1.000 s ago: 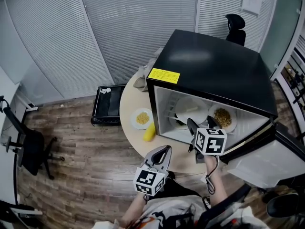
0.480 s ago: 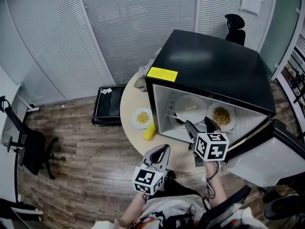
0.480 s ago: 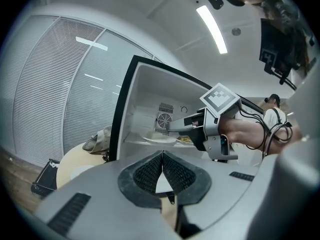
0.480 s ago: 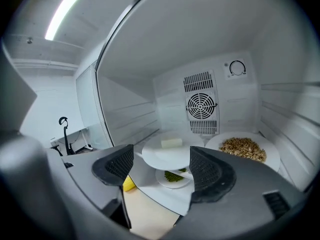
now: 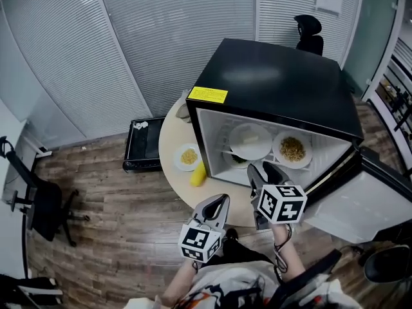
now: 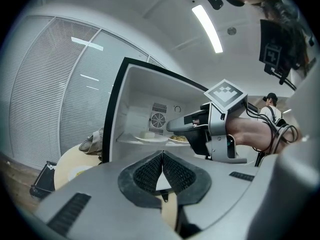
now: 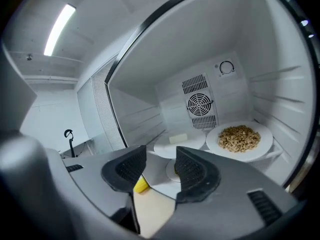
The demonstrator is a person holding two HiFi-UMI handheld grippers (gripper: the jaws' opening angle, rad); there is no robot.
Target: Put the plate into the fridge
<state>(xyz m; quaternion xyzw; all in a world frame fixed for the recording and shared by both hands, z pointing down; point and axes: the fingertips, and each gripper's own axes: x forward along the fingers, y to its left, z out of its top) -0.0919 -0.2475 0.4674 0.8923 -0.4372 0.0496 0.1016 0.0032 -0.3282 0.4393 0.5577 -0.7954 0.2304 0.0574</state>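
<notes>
Since the earlier frames the right gripper (image 5: 262, 170) has backed out of the fridge (image 5: 277, 76). Its tips, previously inside over the shelf, now sit at the front lip of the opening. Its jaws have just been closing from full width to a moderate gap. I see nothing between them, so this gripper holds nothing.

Findings, left to right:

1. Ahead and to the left of the left gripper (image 5: 221, 202), a small plate (image 5: 188, 156) of yellowish food sits on the round table (image 5: 168, 134). A yellow item (image 5: 198, 173) lies just beside it on the near side.
2. The left gripper hovers near the table's front edge. Its pads are pressed together with nothing between them.
3. The right gripper, just to the right of the left one, points into the open fridge.
4. Directly ahead of the right gripper, a white plate with a pale block (image 5: 250, 140) rests on the shelf.
5. The task plate (image 5: 291, 149), white with a heap of brown grains, rests on the same shelf. It is ahead and to the right of the right gripper, clear of the jaws. I cannot tell whether the two rims touch.
6. Right of the right gripper, the fridge door (image 5: 367, 201) stands open.
</notes>
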